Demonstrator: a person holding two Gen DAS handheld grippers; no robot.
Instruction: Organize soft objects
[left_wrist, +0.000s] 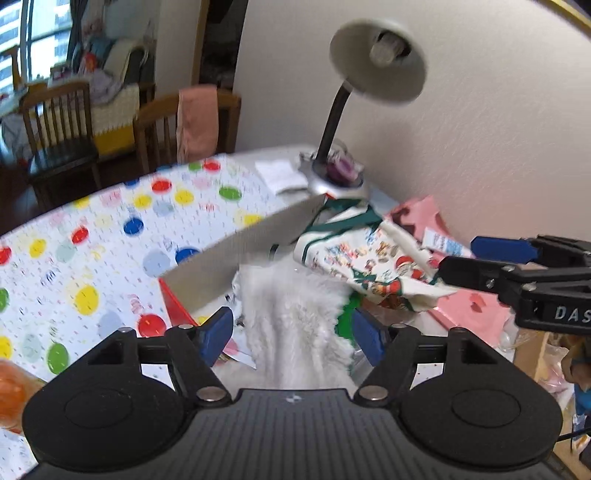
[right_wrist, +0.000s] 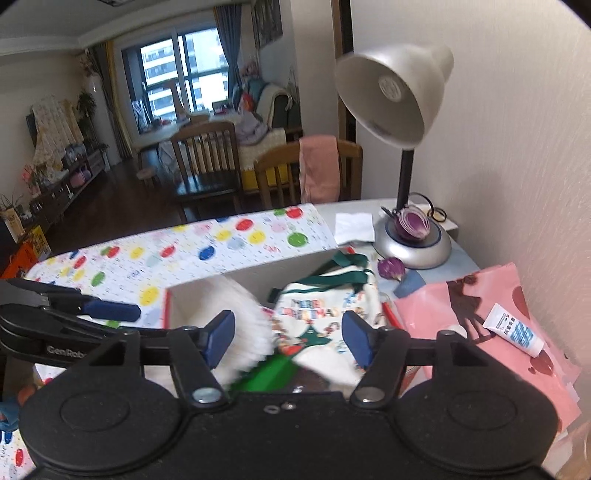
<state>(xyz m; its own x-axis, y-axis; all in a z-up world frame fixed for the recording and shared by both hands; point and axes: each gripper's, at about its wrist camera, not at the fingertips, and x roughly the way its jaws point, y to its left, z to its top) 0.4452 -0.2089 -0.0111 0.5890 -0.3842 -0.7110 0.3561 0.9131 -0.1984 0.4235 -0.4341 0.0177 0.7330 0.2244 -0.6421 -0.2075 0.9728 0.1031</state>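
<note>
fluffy white cloth (left_wrist: 295, 314) and christmas bag (right_wrist: 325, 314) sit in my open box (left_wrist: 243, 251) on the worktop. left hand-held gripper (left_wrist: 291, 334) and right hand-held gripper (right_wrist: 288, 336) both gape, empty. i reckon the bag's green straps (right_wrist: 332, 269) could snag the lamp (right_wrist: 410, 147).

Your two wrist views look down, close over the open box (left_wrist: 236, 254) (right_wrist: 207, 291), facing the wall; both share the lamp (left_wrist: 376, 59) (right_wrist: 395, 92) and dotted tabletop (left_wrist: 92, 236) (right_wrist: 177, 251).
</note>
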